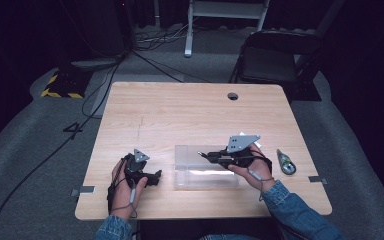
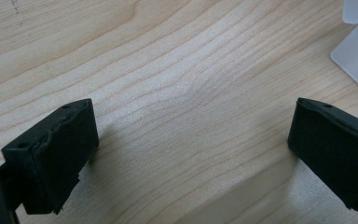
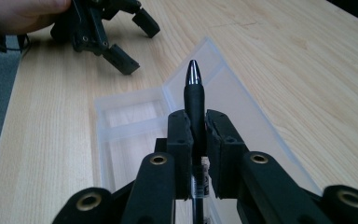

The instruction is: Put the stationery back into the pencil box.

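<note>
over the clear case at 6 o'clock, the right gripper pinches a light, slick, stiff pen mid-barrel; the left gripper is wide open, empty, over the desk.

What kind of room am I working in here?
Probably a recording studio or lab setup: a light wooden table on grey carpet, dark surroundings, black cables trailing across the floor, a black folding chair and hazard-striped tape.

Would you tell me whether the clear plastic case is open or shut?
Open: the clear plastic case lies with its lid folded flat beside the tray.
</note>
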`<state>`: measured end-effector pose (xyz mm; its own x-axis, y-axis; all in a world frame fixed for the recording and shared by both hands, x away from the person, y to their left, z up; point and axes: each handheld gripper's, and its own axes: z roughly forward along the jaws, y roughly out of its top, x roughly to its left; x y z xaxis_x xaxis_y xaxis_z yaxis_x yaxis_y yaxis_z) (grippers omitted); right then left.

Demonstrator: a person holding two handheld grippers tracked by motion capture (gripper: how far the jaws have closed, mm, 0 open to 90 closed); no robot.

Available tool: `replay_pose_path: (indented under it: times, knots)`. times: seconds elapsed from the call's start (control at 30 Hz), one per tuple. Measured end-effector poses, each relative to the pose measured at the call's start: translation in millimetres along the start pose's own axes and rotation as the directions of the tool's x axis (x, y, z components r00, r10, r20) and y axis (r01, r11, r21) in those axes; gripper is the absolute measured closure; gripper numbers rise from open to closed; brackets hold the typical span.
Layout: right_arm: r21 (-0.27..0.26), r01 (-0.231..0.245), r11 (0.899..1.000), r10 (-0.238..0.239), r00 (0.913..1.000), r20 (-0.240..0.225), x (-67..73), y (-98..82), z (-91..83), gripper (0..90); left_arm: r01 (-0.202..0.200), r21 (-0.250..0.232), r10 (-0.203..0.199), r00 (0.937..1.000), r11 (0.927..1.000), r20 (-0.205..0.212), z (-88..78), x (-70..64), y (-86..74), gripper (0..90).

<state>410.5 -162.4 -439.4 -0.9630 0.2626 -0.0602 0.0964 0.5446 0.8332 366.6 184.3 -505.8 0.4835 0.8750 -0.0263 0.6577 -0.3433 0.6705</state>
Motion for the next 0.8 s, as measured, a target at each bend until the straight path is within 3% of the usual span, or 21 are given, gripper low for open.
replay_pose_path:
  times: [0.27, 0.8]
  knots:
    - [0.045, 0.027, 0.999, -0.027, 0.9996, 0.007, 0.6, -3.4, 7.2, 80.4, 0.0, -0.001, 0.0, 1.0, 1.0, 0.0, 0.0, 0.0, 0.0, 2.0]
    - [0.083, 0.089, 0.993, -0.091, 0.9957, 0.017, -1.9, -10.5, 21.3, 80.4, 0.0, 0.0, 0.0, 1.0, 1.0, 0.0, 0.0, 0.0, 0.0, 2.0]
